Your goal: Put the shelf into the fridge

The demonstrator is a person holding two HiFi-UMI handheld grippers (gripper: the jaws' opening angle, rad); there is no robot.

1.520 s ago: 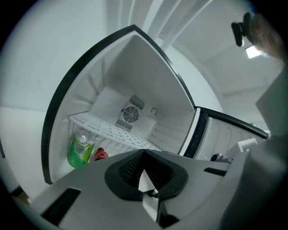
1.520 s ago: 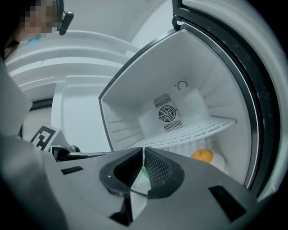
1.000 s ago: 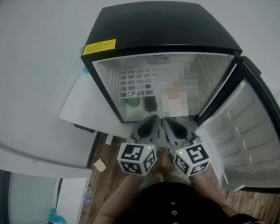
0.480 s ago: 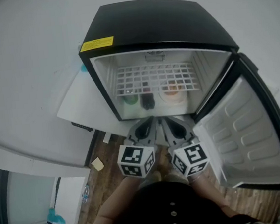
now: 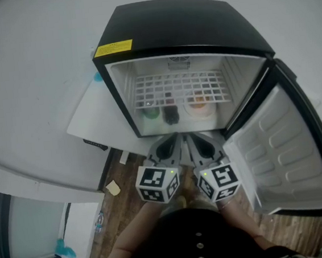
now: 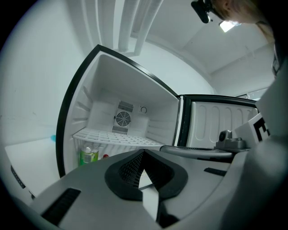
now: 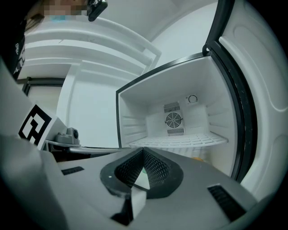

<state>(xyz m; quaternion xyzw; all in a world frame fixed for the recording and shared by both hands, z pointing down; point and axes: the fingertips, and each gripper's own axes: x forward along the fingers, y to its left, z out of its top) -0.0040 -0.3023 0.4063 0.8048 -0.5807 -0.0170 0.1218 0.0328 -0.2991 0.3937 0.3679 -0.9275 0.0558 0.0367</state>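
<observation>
The white wire shelf [image 5: 180, 89] lies level on the side rails inside the small black fridge [image 5: 184, 23], about halfway up. It also shows in the left gripper view [image 6: 119, 137] and the right gripper view [image 7: 180, 140]. Under it stand a green bottle [image 5: 150, 112], a dark bottle [image 5: 171, 116] and an orange-topped container [image 5: 200, 107]. My left gripper [image 5: 172, 138] and right gripper [image 5: 192, 138] hang side by side just outside the fridge's opening, below the shelf. Both are shut with nothing between their jaws, and neither touches the shelf.
The fridge door [image 5: 283, 153] stands wide open at the right, its white inner liner facing me. A white panel [image 5: 91, 118] lies left of the fridge. Wooden floor [image 5: 117, 173] shows below it. A fan grille [image 6: 121, 119] sits on the fridge's back wall.
Both grippers have drawn back slightly from the fridge's opening. The shelf rests in the same place inside.
</observation>
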